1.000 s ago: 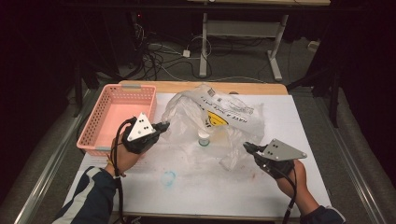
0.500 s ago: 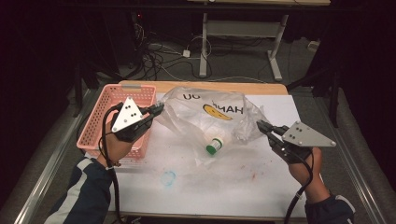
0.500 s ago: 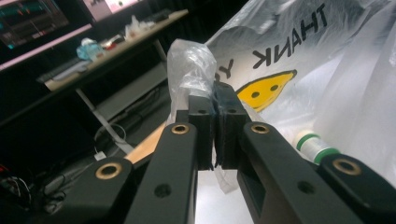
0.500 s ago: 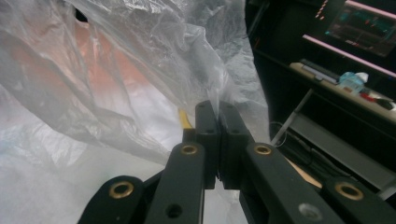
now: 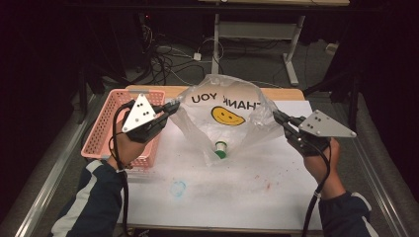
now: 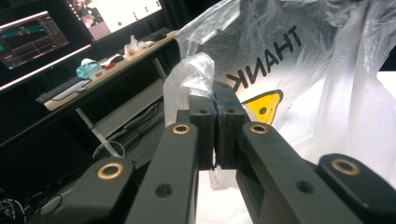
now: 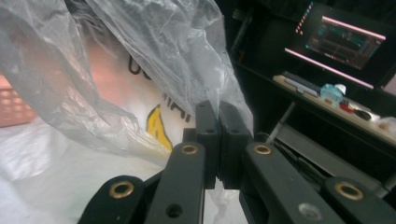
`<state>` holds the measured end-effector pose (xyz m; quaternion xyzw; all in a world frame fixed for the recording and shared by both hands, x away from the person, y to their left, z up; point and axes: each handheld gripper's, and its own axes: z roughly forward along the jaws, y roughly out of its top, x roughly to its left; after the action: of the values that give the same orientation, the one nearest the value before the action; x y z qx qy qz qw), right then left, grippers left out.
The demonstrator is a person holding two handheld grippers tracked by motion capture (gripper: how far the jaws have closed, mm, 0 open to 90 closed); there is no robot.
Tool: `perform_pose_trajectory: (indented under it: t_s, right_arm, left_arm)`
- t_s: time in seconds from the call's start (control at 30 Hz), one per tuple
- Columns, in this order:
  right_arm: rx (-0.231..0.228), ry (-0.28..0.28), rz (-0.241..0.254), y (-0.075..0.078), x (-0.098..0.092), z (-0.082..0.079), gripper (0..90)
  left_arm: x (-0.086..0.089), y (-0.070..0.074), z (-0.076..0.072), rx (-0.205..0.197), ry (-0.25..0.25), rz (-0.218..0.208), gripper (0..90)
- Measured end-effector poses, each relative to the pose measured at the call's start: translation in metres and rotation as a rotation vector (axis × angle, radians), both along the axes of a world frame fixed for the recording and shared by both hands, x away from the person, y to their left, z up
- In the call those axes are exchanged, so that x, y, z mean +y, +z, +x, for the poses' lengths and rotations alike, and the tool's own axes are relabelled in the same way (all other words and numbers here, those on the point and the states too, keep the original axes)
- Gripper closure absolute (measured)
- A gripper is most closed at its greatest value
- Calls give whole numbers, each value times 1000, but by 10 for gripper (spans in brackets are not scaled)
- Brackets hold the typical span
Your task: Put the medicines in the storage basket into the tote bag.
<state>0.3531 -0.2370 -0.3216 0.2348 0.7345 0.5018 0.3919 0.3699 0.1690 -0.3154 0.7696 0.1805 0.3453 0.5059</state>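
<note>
Overhead, high view: left gripper [image 5: 174, 105] and right gripper [image 5: 277, 116], each clamped shut on an opposite edge of one clear plastic bag [image 5: 227, 118], printed with a smiley and held stretched between them above the white table [image 5: 237, 192]. Small green-capped bottle [image 5: 220, 149] lies low inside the bag, below and between the two grippers. Pink basket [image 5: 106, 128] sits just outside the left gripper. Forearms angle up from the near edge, hands raised, jaws pointing inward at each other.

Left gripper view: pads pressed together on a bunched fold of film.

Right gripper view: jaws likewise closed tight on a pinch of film, bag hanging beyond.

Handling note, as a judgement: lift both sides evenly and keep the film taut so the bottle stays cradled and neither pinch slips.
</note>
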Motion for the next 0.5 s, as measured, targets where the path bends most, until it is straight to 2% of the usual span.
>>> perform_pose_trajectory:
  t_s: [0.1, 0.13, 0.17, 0.3, 0.37, 0.5]
  right_arm:
    - [27, -12, 24, -4, -2, 13, 895]
    - [35, -13, 37, -4, -2, 14, 895]
    - [39, -12, 47, -3, -3, 14, 894]
    - [11, -23, 28, 3, 0, 8, 895]
    - [-1, -32, 18, 8, 2, 8, 895]
    - [-16, -31, 49, 25, 4, 8, 896]
  left_arm:
    - [-4, -2, 10, 39, -18, -27, 860]
    - [-5, -2, 10, 39, -23, -37, 860]
    - [-6, -1, 10, 29, -25, -41, 860]
    - [-12, 4, 10, 0, -31, -52, 860]
    - [-16, 7, 14, 3, -31, -58, 860]
    - [-23, 24, 19, 0, -35, -80, 860]
